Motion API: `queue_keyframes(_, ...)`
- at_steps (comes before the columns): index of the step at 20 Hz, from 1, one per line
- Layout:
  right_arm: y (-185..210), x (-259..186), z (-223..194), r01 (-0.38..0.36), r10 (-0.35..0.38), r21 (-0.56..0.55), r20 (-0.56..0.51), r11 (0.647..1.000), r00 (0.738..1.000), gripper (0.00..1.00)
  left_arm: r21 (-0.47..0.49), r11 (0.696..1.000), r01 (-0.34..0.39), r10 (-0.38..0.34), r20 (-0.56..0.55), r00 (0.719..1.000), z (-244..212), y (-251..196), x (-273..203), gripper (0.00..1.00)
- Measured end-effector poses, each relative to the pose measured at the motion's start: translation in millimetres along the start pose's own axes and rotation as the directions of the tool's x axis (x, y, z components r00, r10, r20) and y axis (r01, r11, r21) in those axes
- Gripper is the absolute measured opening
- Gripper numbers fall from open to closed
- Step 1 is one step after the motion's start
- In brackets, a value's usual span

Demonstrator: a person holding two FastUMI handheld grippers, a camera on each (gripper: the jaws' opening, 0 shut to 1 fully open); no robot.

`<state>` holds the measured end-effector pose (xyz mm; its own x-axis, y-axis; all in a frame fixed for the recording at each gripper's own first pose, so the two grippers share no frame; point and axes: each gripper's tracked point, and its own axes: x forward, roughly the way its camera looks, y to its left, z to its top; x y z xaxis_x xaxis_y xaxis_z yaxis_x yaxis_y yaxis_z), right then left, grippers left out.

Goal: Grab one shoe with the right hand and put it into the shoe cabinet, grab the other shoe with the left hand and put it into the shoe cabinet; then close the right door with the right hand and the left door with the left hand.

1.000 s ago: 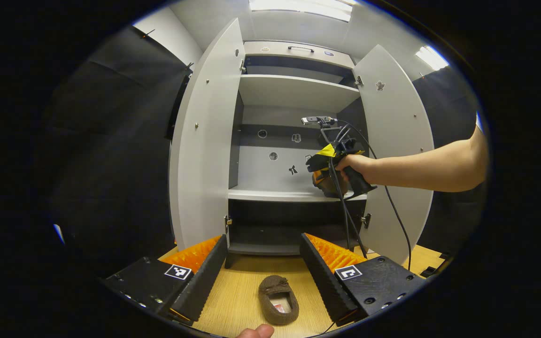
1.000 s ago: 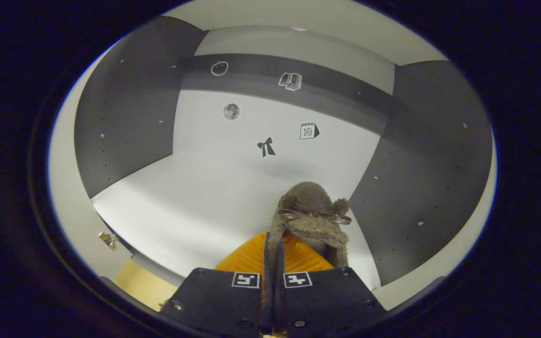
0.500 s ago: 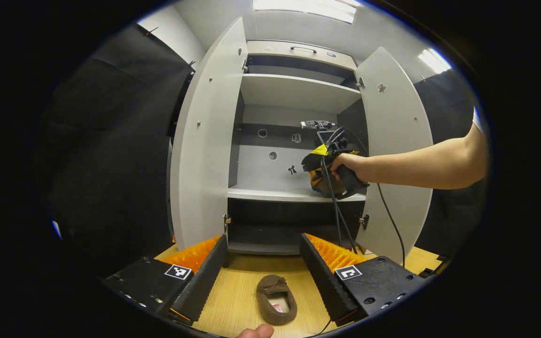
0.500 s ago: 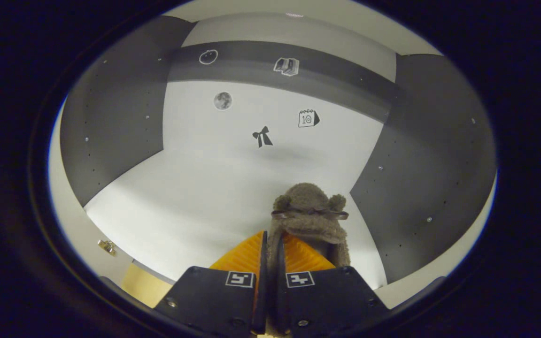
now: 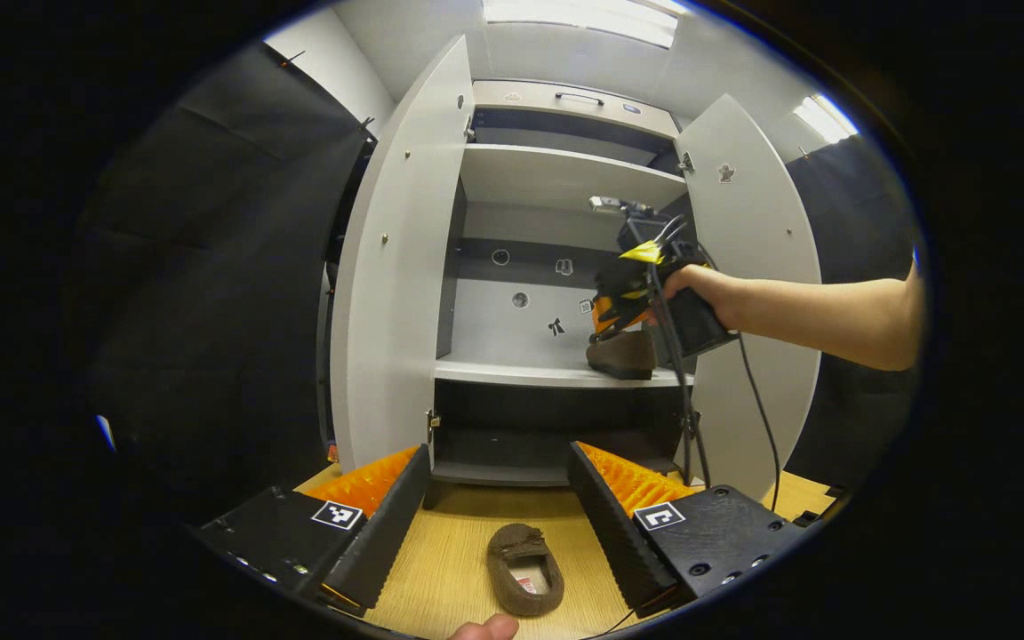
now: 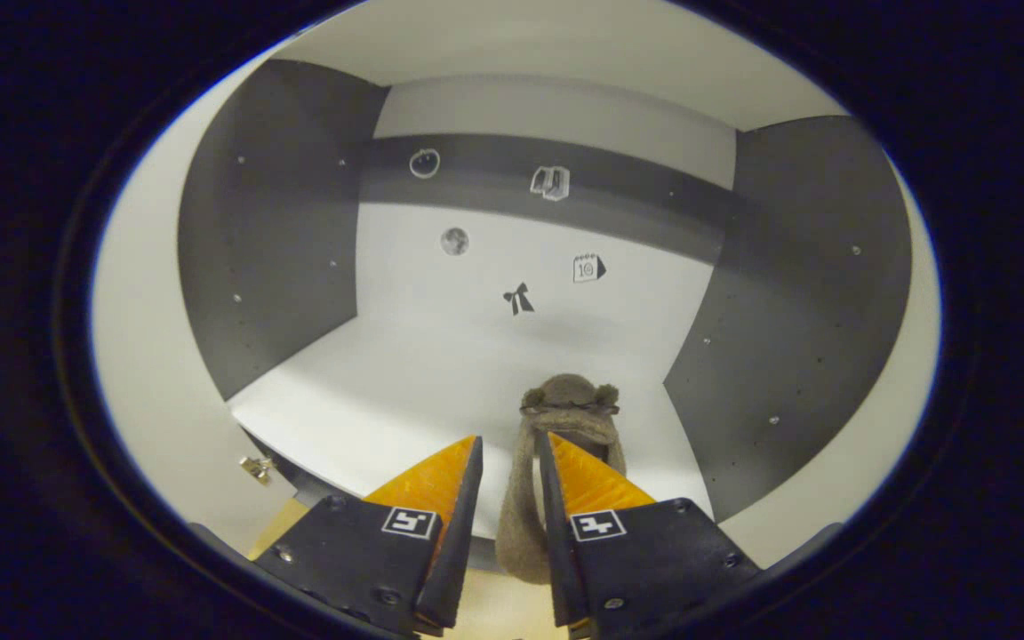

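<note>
Shoe now on cabinet shelf

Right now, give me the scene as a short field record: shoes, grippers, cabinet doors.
shoe 1: brown fuzzy slipper resting on the cabinet's middle shelf, right side
shoe 2: matching slipper on the wooden floor in front of the cabinet
right gripper: open, fingers either side of shoe 1's heel rim, not clamped
left gripper: open, aimed over shoe 2, not touching it
left door: open
right door: open
task stage: first shoe placed, second not yet grabbed
</note>
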<state>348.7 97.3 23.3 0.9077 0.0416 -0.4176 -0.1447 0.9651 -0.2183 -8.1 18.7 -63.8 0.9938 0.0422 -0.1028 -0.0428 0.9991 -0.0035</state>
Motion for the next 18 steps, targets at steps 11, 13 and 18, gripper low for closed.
queue_keyframes(11,-15,-142,-31,0.013,-0.031,0.065,0.289,0.998,0.957,0.66,0.0,0.999,0.046,-0.045,0.012,0.999,7,-11,5,0.95)
queue_keyframes(13,-13,-159,-47,-0.005,-0.027,0.095,0.326,0.995,0.945,0.68,0.005,0.999,0.053,-0.053,0.009,0.999,7,-16,4,0.95)
queue_keyframes(18,-23,-192,-92,0.026,-0.077,0.133,0.395,0.991,0.915,0.73,0.011,0.998,0.067,-0.067,0.011,0.998,9,-26,4,0.95)
